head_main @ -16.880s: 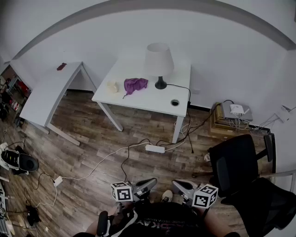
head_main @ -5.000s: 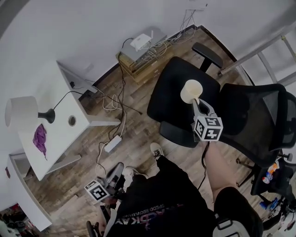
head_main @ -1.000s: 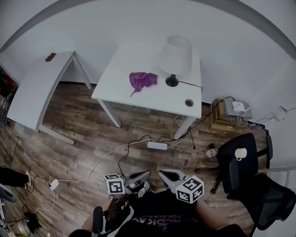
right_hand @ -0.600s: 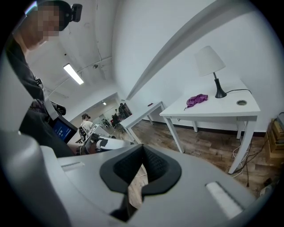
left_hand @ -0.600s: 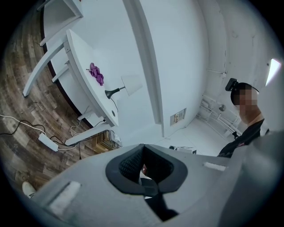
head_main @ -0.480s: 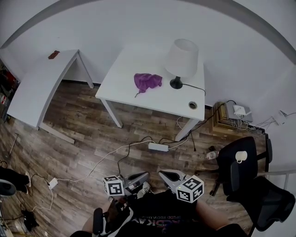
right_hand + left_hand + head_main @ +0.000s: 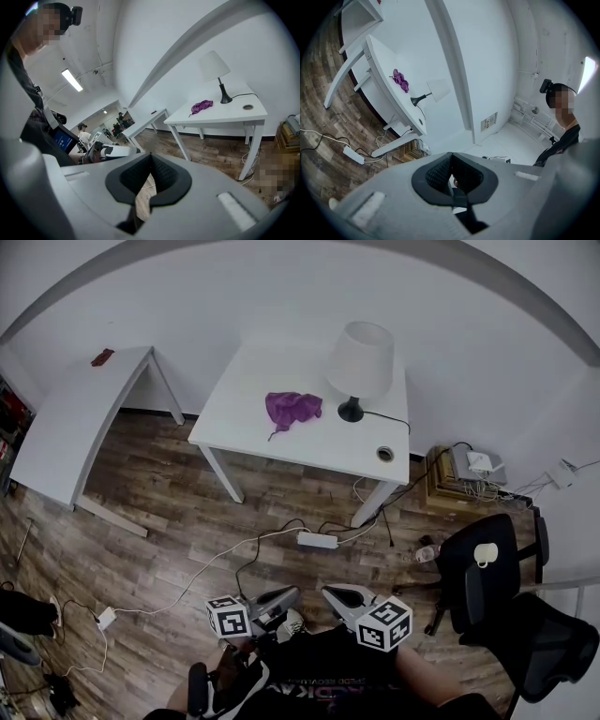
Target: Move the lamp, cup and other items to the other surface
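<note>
A white-shaded lamp (image 7: 359, 357) on a black base stands at the right of the white table (image 7: 272, 442), with a purple cloth (image 7: 292, 408) to its left. A cream cup (image 7: 485, 553) sits on the seat of the black office chair (image 7: 469, 592) at the right. Both grippers hang low in front of the person, over the wooden floor and far from the table. My left gripper (image 7: 286, 597) and right gripper (image 7: 336, 595) are both shut with nothing between the jaws. The left gripper view shows the lamp (image 7: 436, 90) and cloth (image 7: 400, 80) far off. So does the right gripper view, lamp (image 7: 214, 65) and cloth (image 7: 202, 106).
A second white table (image 7: 75, 423) with a small dark red thing (image 7: 102, 357) stands at the far left. A power strip (image 7: 317, 540) and cables lie on the floor under the main table. A low box with a router (image 7: 473, 470) sits by the wall.
The cup, on the table at first, was carried by the right gripper to the chair, where it now sits. Over the last second the grippers have stayed put; only the head view shifted slightly.
</note>
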{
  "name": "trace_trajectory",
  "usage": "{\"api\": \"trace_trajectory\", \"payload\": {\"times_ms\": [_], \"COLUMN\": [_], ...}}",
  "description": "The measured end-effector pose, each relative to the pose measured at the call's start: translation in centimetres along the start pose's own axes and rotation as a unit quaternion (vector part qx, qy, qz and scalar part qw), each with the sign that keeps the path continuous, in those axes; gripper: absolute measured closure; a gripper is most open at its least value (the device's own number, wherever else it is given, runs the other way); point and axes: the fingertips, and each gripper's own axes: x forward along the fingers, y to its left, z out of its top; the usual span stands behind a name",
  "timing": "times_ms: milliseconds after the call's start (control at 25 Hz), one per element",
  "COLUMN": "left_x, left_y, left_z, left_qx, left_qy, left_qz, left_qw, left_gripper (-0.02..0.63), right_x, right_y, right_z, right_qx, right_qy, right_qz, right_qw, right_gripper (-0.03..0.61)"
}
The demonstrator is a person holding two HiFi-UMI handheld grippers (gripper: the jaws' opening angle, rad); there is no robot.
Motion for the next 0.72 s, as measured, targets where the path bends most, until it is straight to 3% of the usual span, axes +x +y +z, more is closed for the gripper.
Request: {"api": "trace_trajectory", "payload": {"times_ms": [320,720], "left_x": [-0.8,-1.7], "left_y": [0.3,0.1], "left_z": [0.3,0.7], "left_qx": [-0.004,0.001], "left_qy": [-0.011,-0.024], "left_qz": [0.008,0.014], "left_qw": [0.9999,0.9996], "left_gripper": [0.617,0.617], "right_x": [0.5,-0.1], "right_y": [0.1,-1.3], "right_z": [0.1,1.3], "right_qx": [-0.003,0.018], "right_qy": [-0.001,-0.027], "right_qz": [0.004,-0.029], "right_qw": [1.0,0.999], "right_gripper": [0.574,0.572]}}
